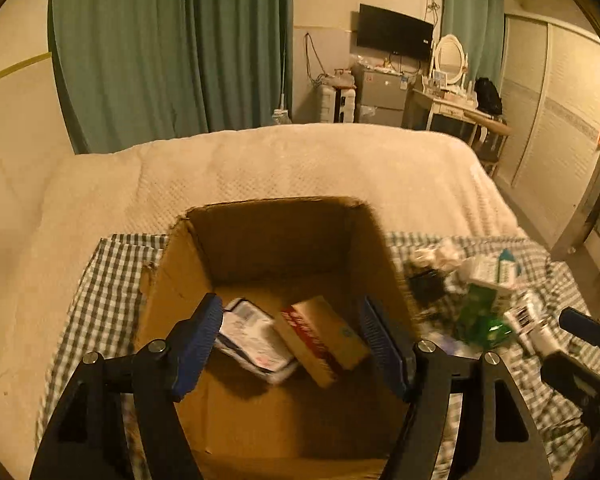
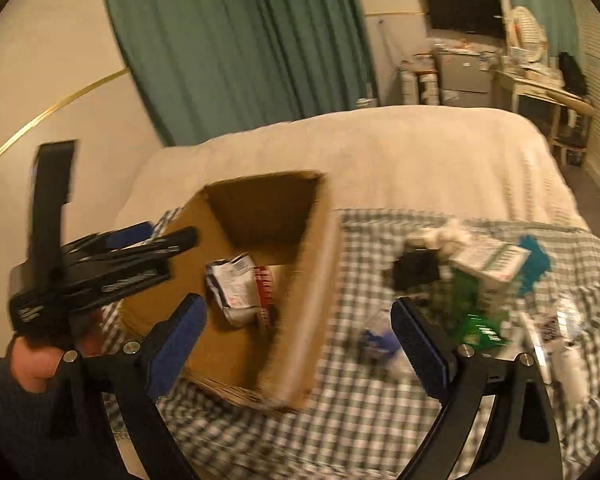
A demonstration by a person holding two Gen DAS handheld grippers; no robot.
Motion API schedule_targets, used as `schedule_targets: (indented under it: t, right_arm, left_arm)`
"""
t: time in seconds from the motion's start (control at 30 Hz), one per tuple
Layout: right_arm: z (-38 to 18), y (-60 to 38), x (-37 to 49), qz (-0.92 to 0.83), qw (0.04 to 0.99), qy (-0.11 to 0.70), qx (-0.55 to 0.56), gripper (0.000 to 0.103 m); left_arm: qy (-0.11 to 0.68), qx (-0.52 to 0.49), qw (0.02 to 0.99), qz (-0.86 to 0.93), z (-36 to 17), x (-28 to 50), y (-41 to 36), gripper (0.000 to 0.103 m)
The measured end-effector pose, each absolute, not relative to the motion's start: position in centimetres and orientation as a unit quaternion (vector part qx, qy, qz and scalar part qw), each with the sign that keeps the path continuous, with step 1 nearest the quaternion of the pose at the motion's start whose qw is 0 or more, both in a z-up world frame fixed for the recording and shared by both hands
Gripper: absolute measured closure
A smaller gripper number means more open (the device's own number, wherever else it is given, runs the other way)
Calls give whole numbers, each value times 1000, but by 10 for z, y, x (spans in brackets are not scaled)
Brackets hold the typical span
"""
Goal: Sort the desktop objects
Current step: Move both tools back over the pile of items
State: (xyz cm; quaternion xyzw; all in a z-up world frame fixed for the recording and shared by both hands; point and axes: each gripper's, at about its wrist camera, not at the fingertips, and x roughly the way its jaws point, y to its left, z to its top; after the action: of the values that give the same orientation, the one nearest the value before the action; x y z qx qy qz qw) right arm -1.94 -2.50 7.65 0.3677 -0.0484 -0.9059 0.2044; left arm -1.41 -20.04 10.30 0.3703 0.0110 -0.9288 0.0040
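An open cardboard box (image 1: 260, 240) stands on a green-and-white checked cloth (image 2: 360, 420) spread over a bed (image 1: 300, 160). Its top rim is torn and uneven. Inside, on the floor of the box, lie a crumpled white packet (image 1: 252, 336) and a tan carton with a red band (image 1: 320, 340), side by side and touching.

The left gripper (image 1: 292, 340) hangs over the box mouth, its blue-padded fingers (image 1: 198, 340) spread apart with nothing between them. The right gripper (image 2: 300, 344) sits over the near right wall of the box, fingers (image 2: 176, 344) likewise released and empty. A hand (image 2: 32, 364) in a dark sleeve holds the left gripper's handle.

To the right of the box, on the cloth, is a blurred heap: a green packet (image 2: 472, 320), a white box with green print (image 2: 496, 264), a black item (image 2: 416, 268), and crumpled white paper (image 2: 444, 236).

The bed carries a cream quilt. Beyond it are green curtains (image 1: 160, 40), a wall-mounted television (image 1: 394, 32), a grey cabinet (image 1: 382, 88), and a dressing table with an oval mirror (image 1: 450, 56).
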Motion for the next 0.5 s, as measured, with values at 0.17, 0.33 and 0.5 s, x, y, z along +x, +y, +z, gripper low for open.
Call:
schedule_targets:
  t: [0.17, 0.33, 0.5]
  right_arm:
    - [97, 33, -4, -918, 163, -72, 353, 9]
    - [110, 79, 10, -928, 134, -73, 341, 9]
    - [120, 123, 18, -936, 111, -64, 329, 9]
  left_arm:
    - [29, 362, -30, -931, 118, -2, -149, 28]
    - [22, 359, -57, -931, 126, -1, -96, 28]
    - [31, 360, -77, -929, 119, 0, -47, 23]
